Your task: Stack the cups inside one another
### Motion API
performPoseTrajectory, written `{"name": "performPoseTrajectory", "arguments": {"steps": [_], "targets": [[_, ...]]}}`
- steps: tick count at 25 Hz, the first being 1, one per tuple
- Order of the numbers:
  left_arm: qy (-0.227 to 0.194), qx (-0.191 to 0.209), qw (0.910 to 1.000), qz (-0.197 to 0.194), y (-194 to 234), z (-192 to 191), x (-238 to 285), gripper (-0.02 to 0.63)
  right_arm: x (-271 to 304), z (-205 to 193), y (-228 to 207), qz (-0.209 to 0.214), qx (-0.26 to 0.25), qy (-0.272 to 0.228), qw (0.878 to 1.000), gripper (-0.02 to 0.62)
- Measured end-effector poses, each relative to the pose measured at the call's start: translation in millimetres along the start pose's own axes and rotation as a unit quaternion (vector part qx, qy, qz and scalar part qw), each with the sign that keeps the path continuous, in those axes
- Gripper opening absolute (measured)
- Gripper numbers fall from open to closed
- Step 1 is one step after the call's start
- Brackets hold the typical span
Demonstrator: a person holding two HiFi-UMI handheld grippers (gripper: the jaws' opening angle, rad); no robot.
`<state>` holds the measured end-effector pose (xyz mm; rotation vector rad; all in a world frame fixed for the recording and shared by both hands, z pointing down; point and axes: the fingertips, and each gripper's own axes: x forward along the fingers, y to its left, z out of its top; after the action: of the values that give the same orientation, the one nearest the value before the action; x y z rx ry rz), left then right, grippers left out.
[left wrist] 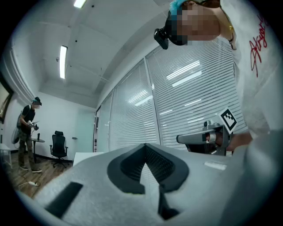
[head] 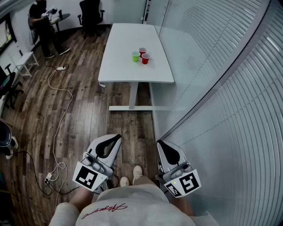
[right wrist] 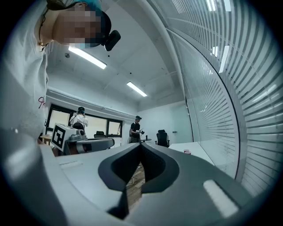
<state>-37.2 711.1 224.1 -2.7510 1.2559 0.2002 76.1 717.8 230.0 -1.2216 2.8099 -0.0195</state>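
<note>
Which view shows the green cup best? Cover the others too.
The head view: the green cup stands unobstructed on the table, beside two red cups. The right gripper view shows only tiny reddish specks on the far table; no green is discernible. The left gripper view shows a table corner, no cups.

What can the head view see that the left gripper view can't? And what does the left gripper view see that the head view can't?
Only the head view shows the green cup and two red cups on the white table, the cable on the floor and the wearer's shoes.

Only the left gripper view shows the ceiling lights.

Both show the left gripper and the right gripper, both shut, plus the table, a black chair, the blinds and a person standing far off.
</note>
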Motion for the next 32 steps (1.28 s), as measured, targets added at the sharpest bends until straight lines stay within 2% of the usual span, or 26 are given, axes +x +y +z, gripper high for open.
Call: {"name": "performPoseTrajectory", "arguments": {"steps": [8, 16, 25, 32], "targets": [[0.008, 0.001, 1.0000, 0.000, 4, -4, -16, -0.008, 3, -4, 13, -0.001, 0.001, -0.001, 1.000, -0.003], [0.000, 0.008, 0.9998, 0.017, 8, -2, -29, -0.008, 2, -11, 24, 0.021, 0.005, 0.009, 1.000, -0.003], [0.001, 0.008, 0.9999, 0.012, 2, -3, -32, -0.008, -6, -12, 21, -0.002, -0.006, 0.015, 1.000, -0.003], [0.009, 0.009, 0.9999, 0.005, -3, -3, -36, -0.008, -13, -6, 21, -0.015, 0.003, 0.000, 1.000, -0.002]]}}
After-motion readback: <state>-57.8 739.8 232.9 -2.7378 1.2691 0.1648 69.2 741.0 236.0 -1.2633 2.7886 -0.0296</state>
